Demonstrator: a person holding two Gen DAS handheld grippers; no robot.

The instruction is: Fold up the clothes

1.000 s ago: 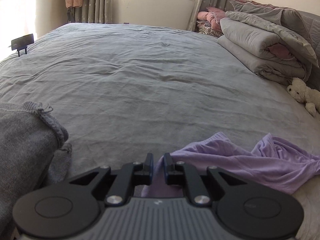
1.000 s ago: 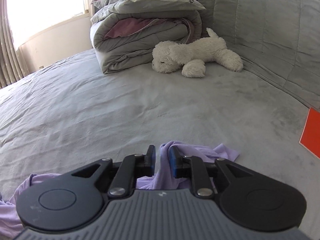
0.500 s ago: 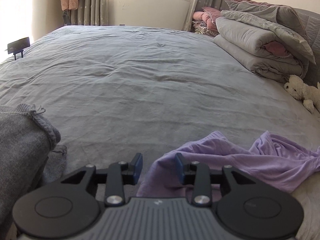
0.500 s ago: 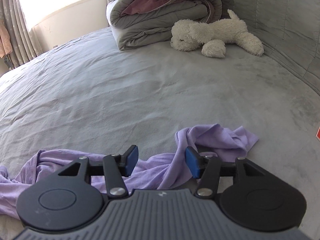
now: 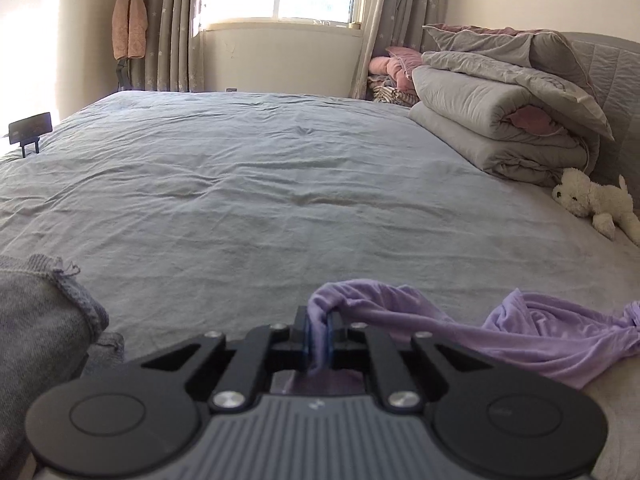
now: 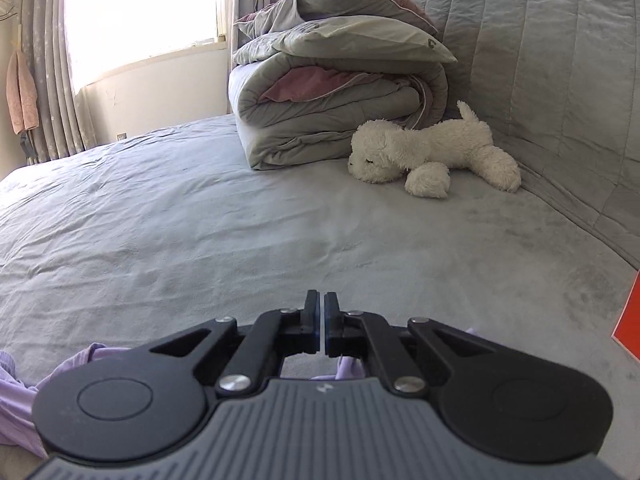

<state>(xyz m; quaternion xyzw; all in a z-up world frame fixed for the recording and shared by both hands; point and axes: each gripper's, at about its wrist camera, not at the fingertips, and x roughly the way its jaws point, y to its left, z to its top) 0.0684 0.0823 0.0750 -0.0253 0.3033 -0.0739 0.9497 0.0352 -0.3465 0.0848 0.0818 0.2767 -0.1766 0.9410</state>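
Observation:
A crumpled purple garment [image 5: 520,340] lies on the grey bed [image 5: 260,180] near its front edge. My left gripper [image 5: 318,320] is closing its jaws on a raised fold at the garment's left end, and the pads pinch the cloth. In the right wrist view, my right gripper [image 6: 321,300] has its jaws closing to a thin slit, with no cloth showing between the tips. Bits of the purple garment [image 6: 24,400] show under and to the left of that gripper's body.
A grey knitted garment [image 5: 36,320] lies at the left front. A folded duvet stack [image 6: 328,100] and a white plush dog [image 6: 432,152] sit by the headboard. An orange object [image 6: 630,320] pokes in at the right edge. A small black device [image 5: 30,128] stands far left.
Both grippers opened wide and then closed again. The left one now pinches a fold of the purple garment. The garment has dropped out of sight below the right fingers.

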